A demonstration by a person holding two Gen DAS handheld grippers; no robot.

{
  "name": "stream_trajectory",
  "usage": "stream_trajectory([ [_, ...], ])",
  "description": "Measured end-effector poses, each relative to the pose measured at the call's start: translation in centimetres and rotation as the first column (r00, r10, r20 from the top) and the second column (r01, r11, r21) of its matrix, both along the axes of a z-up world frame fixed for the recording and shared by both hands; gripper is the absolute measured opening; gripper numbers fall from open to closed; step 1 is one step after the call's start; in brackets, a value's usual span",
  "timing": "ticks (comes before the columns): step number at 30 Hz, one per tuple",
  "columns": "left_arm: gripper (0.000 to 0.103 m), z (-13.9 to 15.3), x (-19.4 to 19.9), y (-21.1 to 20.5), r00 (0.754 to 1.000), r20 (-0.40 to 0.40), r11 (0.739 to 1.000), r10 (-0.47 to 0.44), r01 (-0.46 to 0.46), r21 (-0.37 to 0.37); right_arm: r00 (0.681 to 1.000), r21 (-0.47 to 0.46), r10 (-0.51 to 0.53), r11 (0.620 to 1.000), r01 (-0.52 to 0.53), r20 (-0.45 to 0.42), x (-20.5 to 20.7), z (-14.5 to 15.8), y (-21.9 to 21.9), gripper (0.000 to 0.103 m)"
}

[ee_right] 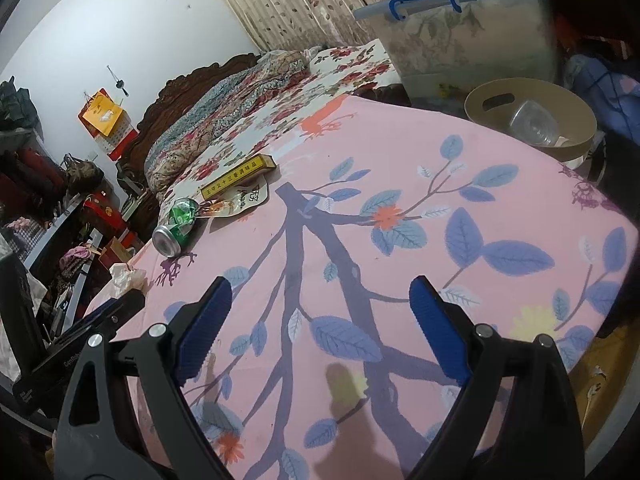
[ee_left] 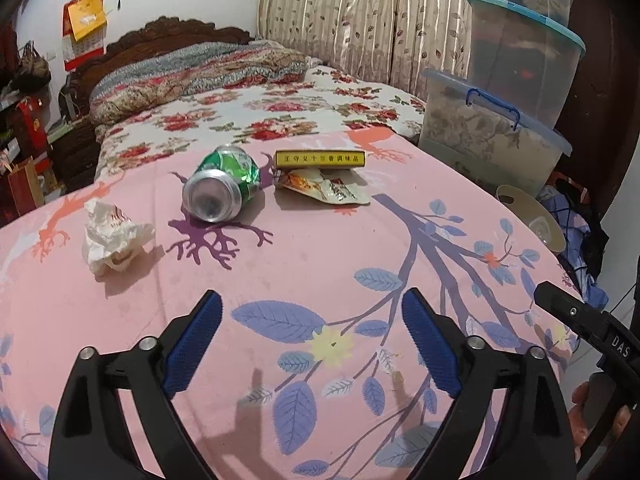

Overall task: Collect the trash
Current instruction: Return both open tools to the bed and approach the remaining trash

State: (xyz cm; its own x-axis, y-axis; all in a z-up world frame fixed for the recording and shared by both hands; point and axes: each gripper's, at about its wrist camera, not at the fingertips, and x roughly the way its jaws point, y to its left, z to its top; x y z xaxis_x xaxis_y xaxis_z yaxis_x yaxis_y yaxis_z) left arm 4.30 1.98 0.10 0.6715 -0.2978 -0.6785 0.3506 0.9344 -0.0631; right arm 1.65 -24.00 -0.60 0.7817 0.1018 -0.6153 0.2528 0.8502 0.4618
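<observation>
On the pink leaf-print sheet (ee_left: 320, 248) lie a crushed green can (ee_left: 222, 186), a crumpled white tissue (ee_left: 114, 236), a yellow box (ee_left: 320, 159) and a flat snack wrapper (ee_left: 324, 189) in front of it. My left gripper (ee_left: 312, 300) hovers open above the sheet, short of the can, nothing between its blue pads. In the right wrist view the can (ee_right: 176, 228), the box (ee_right: 236, 178), the wrapper (ee_right: 240, 202) and the tissue (ee_right: 126, 276) lie far to the left. My right gripper (ee_right: 322, 290) is open over bare sheet. A beige bin (ee_right: 530, 120) stands beyond the sheet's right edge.
Stacked clear storage tubs (ee_left: 496, 136) with blue lids stand at the right by the curtain. The beige bin (ee_left: 532, 216) holds a clear plastic cup. A floral bed (ee_left: 256, 108) with a folded quilt lies behind. Bags and boxes crowd the floor at the left (ee_left: 24, 152).
</observation>
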Motion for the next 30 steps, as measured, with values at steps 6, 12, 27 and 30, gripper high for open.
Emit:
stream_trajectory([
  [6,0.095,0.6,-0.4,-0.5,1.000,0.025,1.000,0.008,-0.008,0.016,1.000,-0.028,-0.020,0.999,0.020,0.014,-1.1,0.7,0.0,0.092],
  [12,0.095,0.6,-0.2,-0.4,0.999,0.018,0.999,0.031,-0.031,0.022,1.000,-0.025,-0.012,1.000,0.012,0.001,-1.6,0.4,-0.4,0.095],
  [27,0.095,1.2,-0.6,0.0,0.995,0.059,0.996,0.076,-0.079,0.050,0.999,-0.004,0.014,1.000,-0.014,-0.033,-1.3,-0.5,0.1,0.095],
  [30,0.095,1.3,-0.7,0.0,0.994,0.077,0.994,0.078,-0.083,0.065,0.999,0.000,0.018,1.000,-0.018,-0.033,-1.2,-0.6,0.2,0.095],
])
